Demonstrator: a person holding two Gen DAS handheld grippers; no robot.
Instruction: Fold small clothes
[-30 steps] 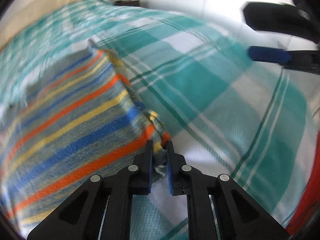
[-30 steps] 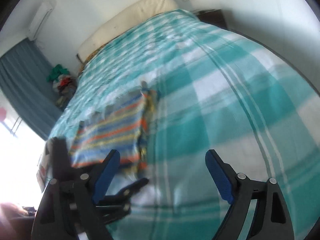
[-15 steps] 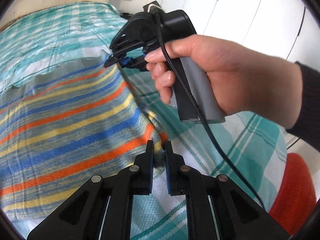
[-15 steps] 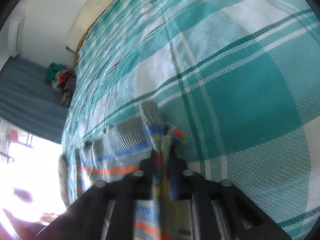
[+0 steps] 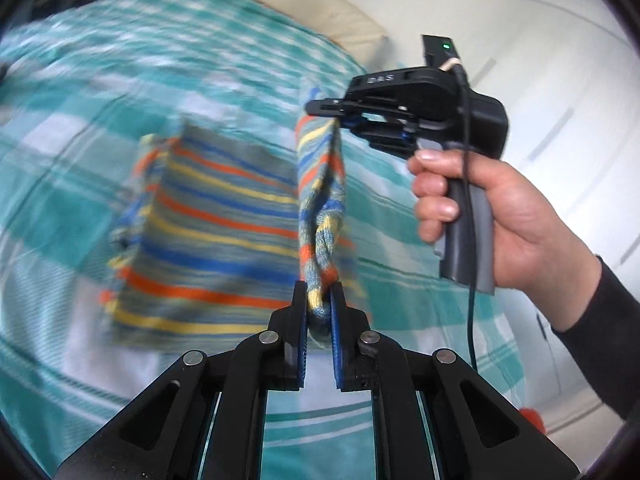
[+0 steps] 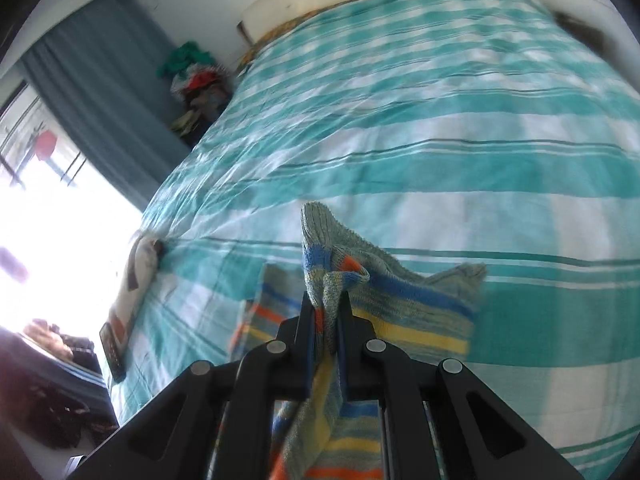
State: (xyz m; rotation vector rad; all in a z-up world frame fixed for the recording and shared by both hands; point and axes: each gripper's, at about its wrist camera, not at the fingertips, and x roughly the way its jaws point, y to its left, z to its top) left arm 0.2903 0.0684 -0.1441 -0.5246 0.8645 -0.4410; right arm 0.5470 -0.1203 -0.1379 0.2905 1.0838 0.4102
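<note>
One striped knit garment (image 5: 224,216) hangs over the bed, both grippers' jaws clenched on its edge.

Right tool (image 6: 325,304) is clamped on a bunched corner of the striped knit garment (image 6: 404,312), having just closed. Rest drapes over the teal plaid bed (image 6: 440,120) (background's pretty blurry).

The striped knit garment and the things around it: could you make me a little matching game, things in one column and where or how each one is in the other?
Things:
1. left hand-held gripper
2. right hand-held gripper
3. striped knit garment
4. checked bedspread
5. pillow

States or places:
A. spread over the bed
B. at the head of the bed
C. shut on the garment's near corner
D. shut on the garment's far corner
E. one edge lifted, the rest lying flat

Pairs: 1-C, 2-D, 3-E, 4-A, 5-B
</note>
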